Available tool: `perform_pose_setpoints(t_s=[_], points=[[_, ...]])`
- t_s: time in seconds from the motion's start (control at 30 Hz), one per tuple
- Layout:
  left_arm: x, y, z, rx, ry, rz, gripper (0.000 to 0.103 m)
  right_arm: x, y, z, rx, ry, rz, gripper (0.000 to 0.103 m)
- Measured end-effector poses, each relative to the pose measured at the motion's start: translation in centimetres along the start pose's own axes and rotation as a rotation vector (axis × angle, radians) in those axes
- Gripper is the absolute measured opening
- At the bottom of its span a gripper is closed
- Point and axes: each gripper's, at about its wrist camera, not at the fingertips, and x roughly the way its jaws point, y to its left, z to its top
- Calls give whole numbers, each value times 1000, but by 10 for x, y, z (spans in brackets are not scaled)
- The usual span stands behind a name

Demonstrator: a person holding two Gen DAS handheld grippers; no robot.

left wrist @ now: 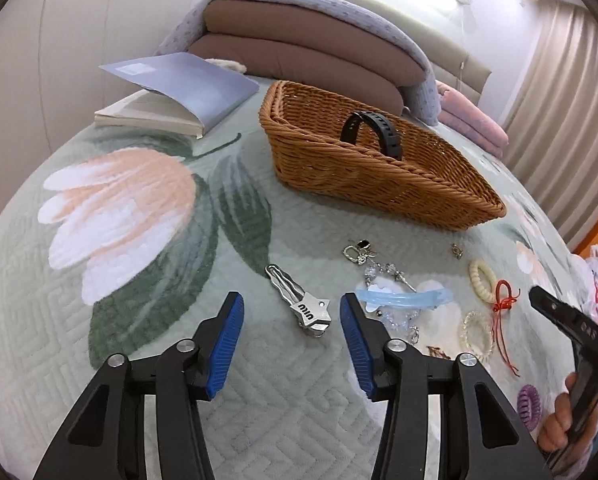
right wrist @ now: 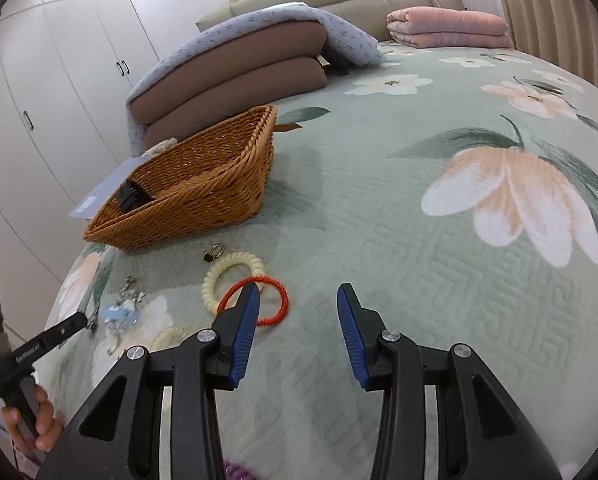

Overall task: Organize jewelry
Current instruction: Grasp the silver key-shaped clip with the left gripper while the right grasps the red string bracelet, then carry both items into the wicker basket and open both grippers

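A wicker basket [left wrist: 379,184] stands on the bed with a black band [left wrist: 373,130] inside; the basket also shows in the right wrist view [right wrist: 203,200]. My left gripper [left wrist: 292,308] is open, its fingers on either side of a silver hair clip [left wrist: 303,304]. Right of it lie a blue clip [left wrist: 407,298], clear beads [left wrist: 383,270], a cream coil ring [left wrist: 483,278] and a red cord [left wrist: 503,300]. My right gripper [right wrist: 297,304] is open and empty, its left finger over a red coil ring [right wrist: 275,308] beside the cream ring [right wrist: 227,280].
An open book [left wrist: 179,96] lies left of the basket. Stacked brown pillows [left wrist: 299,52] under a lilac blanket sit behind it. A pink folded blanket [right wrist: 447,26] is near the headboard. A purple coil tie [left wrist: 529,402] lies near the bed edge. Wardrobes [right wrist: 59,80] stand beside the bed.
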Motion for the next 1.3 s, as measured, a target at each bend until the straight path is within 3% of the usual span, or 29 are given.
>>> perform_pose_setpoints(t_s=[0.07, 0.17, 0.27, 0.37, 0.47, 0.57, 0.6, 0.93, 1.3], points=[[1, -1, -1, 5, 9, -11, 41, 8, 9, 3, -42, 20, -16, 45], [6, -9, -5, 64, 47, -64, 40, 20, 24, -1, -115, 51, -68, 41], [6, -22, -7, 128, 27, 4, 41, 28, 29, -2, -146, 64, -101, 39], [10, -22, -7, 121, 29, 52, 40, 33, 35, -3, -172, 62, -142, 35], [12, -21, -5, 118, 31, 64, 39, 34, 45, -8, -222, 59, -152, 12], [14, -25, -6, 132, 28, 113, 30, 31, 48, -10, -233, 50, -152, 7], [13, -27, -6, 141, 23, 117, 23, 30, 47, -11, -228, 47, -143, 6], [1, -29, -8, 160, -28, 115, 23, -1, 39, -10, -184, -71, -33, 6], [-40, -31, 3, 132, -184, -16, 23, -32, 46, 2, -164, -171, 31, 6]])
